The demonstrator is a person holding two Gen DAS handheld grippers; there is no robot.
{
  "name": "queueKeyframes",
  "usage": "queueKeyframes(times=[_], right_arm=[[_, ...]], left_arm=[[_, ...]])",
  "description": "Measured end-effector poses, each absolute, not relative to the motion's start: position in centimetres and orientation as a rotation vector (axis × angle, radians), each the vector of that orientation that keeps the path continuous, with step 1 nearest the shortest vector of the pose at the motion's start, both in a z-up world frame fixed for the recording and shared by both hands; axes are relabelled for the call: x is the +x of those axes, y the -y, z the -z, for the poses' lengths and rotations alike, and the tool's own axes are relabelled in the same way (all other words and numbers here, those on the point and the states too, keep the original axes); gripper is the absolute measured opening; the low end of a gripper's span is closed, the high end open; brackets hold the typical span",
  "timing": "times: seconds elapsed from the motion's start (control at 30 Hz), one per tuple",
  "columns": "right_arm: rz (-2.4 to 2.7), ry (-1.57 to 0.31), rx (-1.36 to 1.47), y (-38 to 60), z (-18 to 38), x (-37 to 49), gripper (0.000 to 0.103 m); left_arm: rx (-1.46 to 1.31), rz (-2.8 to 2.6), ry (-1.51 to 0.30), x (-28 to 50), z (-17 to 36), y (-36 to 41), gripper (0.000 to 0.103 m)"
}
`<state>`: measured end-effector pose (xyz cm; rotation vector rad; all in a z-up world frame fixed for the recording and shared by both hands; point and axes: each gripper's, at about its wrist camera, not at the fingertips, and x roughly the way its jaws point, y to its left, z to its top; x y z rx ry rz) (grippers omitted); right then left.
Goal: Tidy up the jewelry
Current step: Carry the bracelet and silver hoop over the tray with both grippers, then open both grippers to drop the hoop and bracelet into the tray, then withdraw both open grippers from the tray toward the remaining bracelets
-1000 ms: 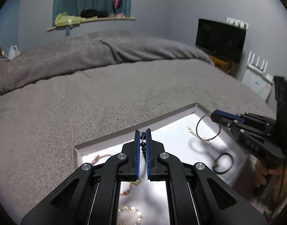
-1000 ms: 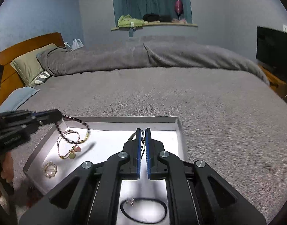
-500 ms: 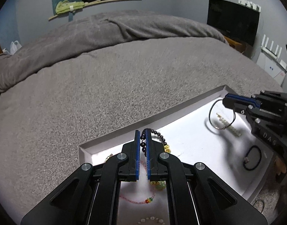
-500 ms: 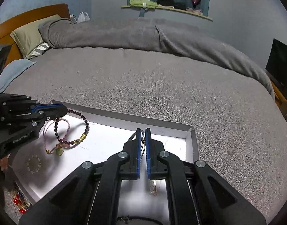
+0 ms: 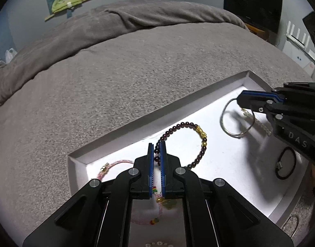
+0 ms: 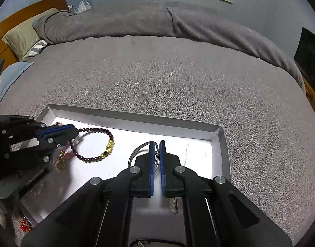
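Observation:
A white tray point(image 5: 124, 135) lies on the grey bed. My left gripper point(image 5: 156, 146) is shut on a dark beaded bracelet with gold beads point(image 5: 200, 135), which hangs low over the tray floor; it also shows in the right wrist view point(image 6: 99, 154). My right gripper point(image 6: 156, 144) is shut on a thin silver bangle point(image 6: 136, 152), held over the tray's right end; the bangle also shows in the left wrist view point(image 5: 227, 127). A pink cord bracelet point(image 5: 114, 164) lies under my left gripper.
A black hair tie point(image 5: 286, 165) and a pearl clip point(image 5: 260, 124) lie in the tray. A thin ring point(image 5: 291, 227) and red beads point(image 6: 23, 225) lie on the grey blanket point(image 6: 178, 78) beside the tray. A folded duvet point(image 6: 136, 24) lies behind.
Both grippers have tilted down and lowered toward the tray floor, each still holding its piece. The beaded bracelet has swung out in front of my left gripper.

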<state>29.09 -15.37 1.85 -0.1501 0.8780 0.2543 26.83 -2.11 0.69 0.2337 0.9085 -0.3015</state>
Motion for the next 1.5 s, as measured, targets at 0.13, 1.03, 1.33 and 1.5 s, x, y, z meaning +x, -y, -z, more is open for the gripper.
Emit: queueKeyframes(times=[0.13,1.03,1.33,1.5], right_arm=[[-0.253,-0.898,-0.147,15.2,-1.5,29.3,0.004],[-0.241,-0.716,0.069,20.1,-6.4,21.2,0.061],[-0.242,-0.621,0.088,20.9,-9.5,15.3,0.086],[-0.231,-0.597,0.084,20.6,-10.2,13.0,0.093]], left_arm=[[0.236,0.304,-0.922,26.8,-0.5,2.2,0.006],[0.186,0.249,-0.724,21.1,-5.0,1.7,0.078],[0.149,0.227,-0.687,15.8,-7.0,1.1,0.090],[0.121,0.209,-0.660,12.8,-7.8,0.3,0.092]])
